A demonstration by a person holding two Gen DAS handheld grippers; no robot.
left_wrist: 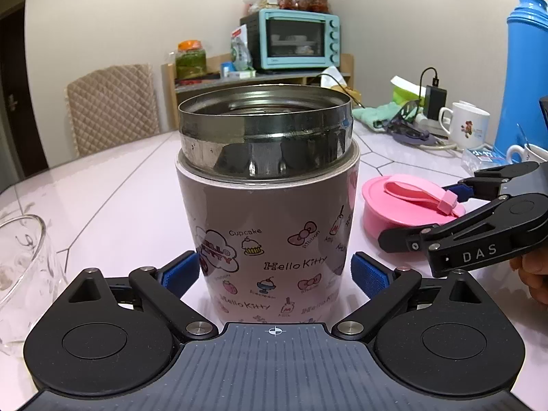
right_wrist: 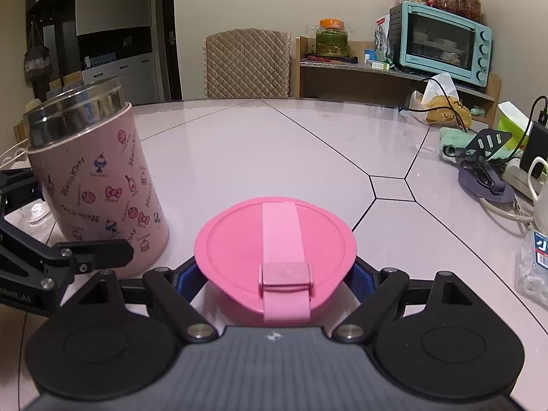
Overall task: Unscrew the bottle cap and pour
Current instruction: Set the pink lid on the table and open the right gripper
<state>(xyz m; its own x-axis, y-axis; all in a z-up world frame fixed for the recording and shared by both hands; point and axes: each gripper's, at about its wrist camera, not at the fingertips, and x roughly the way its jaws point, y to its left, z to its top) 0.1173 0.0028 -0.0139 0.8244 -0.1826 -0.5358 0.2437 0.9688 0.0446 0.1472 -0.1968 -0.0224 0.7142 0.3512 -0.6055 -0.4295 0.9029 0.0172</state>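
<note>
The pink bottle (left_wrist: 267,205) stands upright on the pale table (left_wrist: 113,185), right in the middle of the left wrist view. It has little cartoon pictures and words on its side. Its top is open, and the shiny metal neck (left_wrist: 265,133) shows with no cap on it. The left gripper (left_wrist: 275,272) sits low around the bottle, with one blue pad (left_wrist: 181,270) at about 8 o'clock from the bottle's middle and the other at about 4 o'clock. The two pads are spread apart. The left one sits right by the bottle's edge and the right one has a small gap, so they are not squeezing it. The pink cap (right_wrist: 275,250) rests on the table at about 3 o'clock from the bottle, apart from it. A pink strap runs across its top. The right gripper (right_wrist: 275,279) is clamped on the cap, with a blue pad pressed to each side of it. In the right wrist view the bottle stands at about 10 o'clock from the cap. A clear glass (left_wrist: 20,277) sits at the far left, at about 8 o'clock from the bottle. Far back, a blue-green toaster oven (left_wrist: 296,39) sits on a shelf at about 12 o'clock. A white mug (left_wrist: 467,125) stands at about 2 o'clock.
</note>
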